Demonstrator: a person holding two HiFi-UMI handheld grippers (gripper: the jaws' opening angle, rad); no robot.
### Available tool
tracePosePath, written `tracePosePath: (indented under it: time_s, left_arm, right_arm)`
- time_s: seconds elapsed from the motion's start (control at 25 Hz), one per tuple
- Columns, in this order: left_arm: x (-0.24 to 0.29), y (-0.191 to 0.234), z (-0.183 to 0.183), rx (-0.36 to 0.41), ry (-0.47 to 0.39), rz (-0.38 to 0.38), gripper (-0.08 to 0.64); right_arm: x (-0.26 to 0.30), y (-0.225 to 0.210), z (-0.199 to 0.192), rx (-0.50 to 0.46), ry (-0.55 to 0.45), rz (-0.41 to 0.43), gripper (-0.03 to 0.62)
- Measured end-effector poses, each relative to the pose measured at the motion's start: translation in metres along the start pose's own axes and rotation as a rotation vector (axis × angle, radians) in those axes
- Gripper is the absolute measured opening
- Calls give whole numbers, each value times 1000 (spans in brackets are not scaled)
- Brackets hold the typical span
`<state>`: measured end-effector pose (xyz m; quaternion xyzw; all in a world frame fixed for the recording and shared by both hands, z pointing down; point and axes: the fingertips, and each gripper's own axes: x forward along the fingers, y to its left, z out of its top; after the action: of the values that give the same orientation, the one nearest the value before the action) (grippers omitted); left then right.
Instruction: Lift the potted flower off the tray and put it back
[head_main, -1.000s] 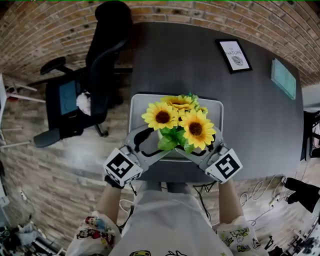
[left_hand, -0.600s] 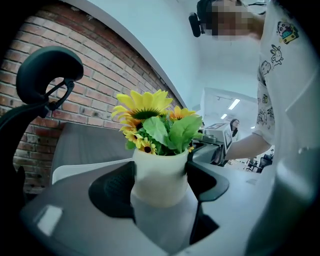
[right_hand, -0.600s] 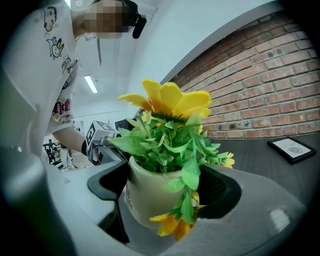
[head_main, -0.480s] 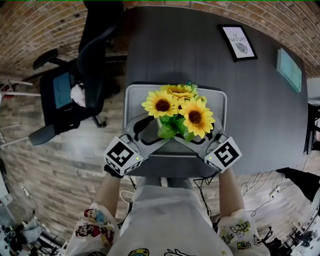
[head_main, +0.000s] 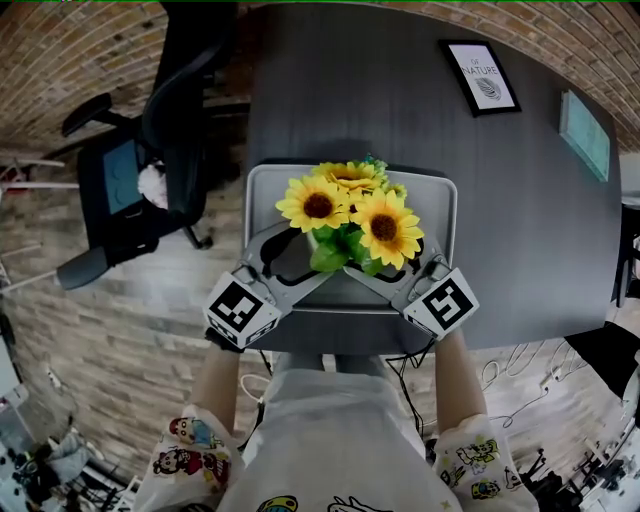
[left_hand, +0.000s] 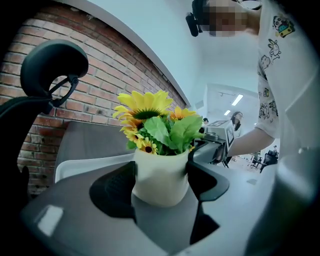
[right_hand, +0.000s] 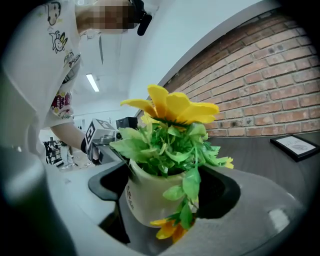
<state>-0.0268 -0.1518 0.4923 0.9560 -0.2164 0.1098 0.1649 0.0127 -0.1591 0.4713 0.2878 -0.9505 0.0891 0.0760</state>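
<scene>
The potted flower (head_main: 345, 215), yellow sunflowers in a cream pot (left_hand: 159, 172), hangs over the pale grey tray (head_main: 435, 195) at the table's near edge. My left gripper (head_main: 298, 255) comes in from the lower left and its black pads (left_hand: 117, 187) press on both sides of the pot. My right gripper (head_main: 393, 262) reaches in from the lower right and grips the same pot (right_hand: 147, 197). Its jaws have just been closing slightly, with the pot between them. Leaves cover the pot's base, so I cannot tell whether it rests on the tray.
The dark table (head_main: 350, 90) carries a framed picture (head_main: 481, 77) at the far right and a teal card (head_main: 585, 135) beyond it. A black office chair (head_main: 160, 150) stands left of the table. Cables lie on the floor at the lower right.
Both grippers have sunk a little with the potted flower between them, bringing it lower over the tray. The grip looks the same.
</scene>
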Motion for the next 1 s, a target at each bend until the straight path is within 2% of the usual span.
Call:
tracePosePath:
  time_s: [0.32,0.44,0.68,1.0]
  left_arm:
    - [-3,-2,-8,72,20,-6,342]
    - [-3,-3,-10,90,37,-11,342]
    - [-4,-6,-12,131,59,-14,341]
    - [-3,-9,-19,135,80,-10,336]
  right_arm:
    - [-5,4,-15,60,24,-8,400]
    - [-5,5,-13,65,9,-5,400]
    - [-8,7,-22,76,40,-4,400]
    - [-13,6,-33,85,79,0,402]
